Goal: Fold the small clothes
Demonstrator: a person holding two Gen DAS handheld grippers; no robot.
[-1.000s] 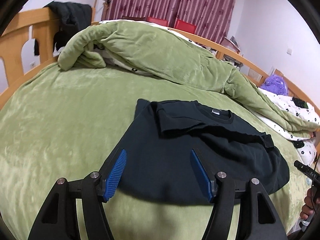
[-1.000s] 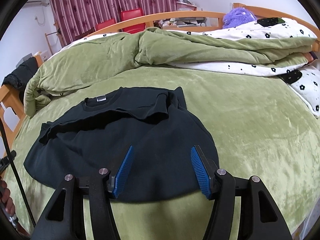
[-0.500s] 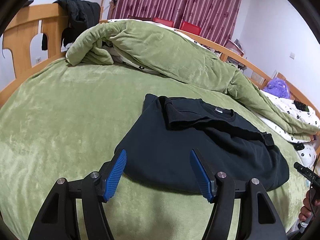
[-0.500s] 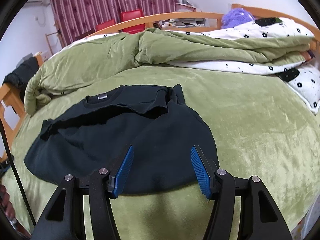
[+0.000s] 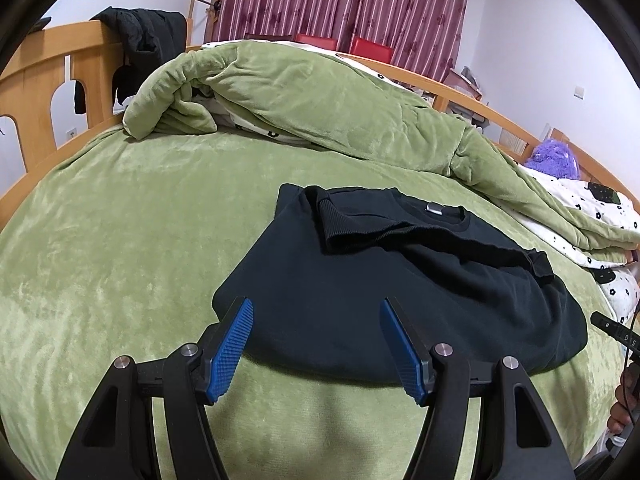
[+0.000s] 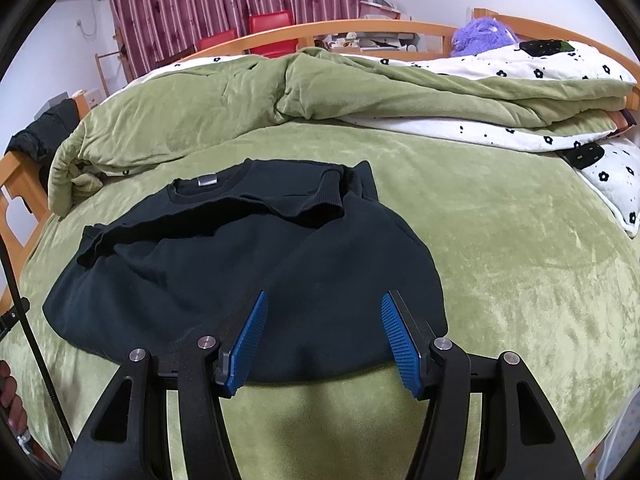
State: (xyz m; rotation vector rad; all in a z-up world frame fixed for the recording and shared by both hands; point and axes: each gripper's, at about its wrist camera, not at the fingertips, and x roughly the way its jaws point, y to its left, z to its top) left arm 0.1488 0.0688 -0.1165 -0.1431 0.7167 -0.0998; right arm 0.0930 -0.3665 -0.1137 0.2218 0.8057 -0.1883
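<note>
One black sweatshirt (image 5: pixel 360 300) (image 6: pixel 224 280) lies flat on the green bed cover (image 5: pixel 120 240) (image 6: pixel 520 260), near its front edge. Both sleeves are folded inward across the chest, ribbed cuffs showing. The round collar with a grey label faces the heaped quilt; the hem lies toward the front edge.

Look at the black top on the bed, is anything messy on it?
Yes. On the black long-sleeved sweatshirt, both sleeves lie crumpled and crooked across the chest below the collar, with one ribbed cuff bunched up. Behind it, the green plush quilt is heaped unevenly.
</note>
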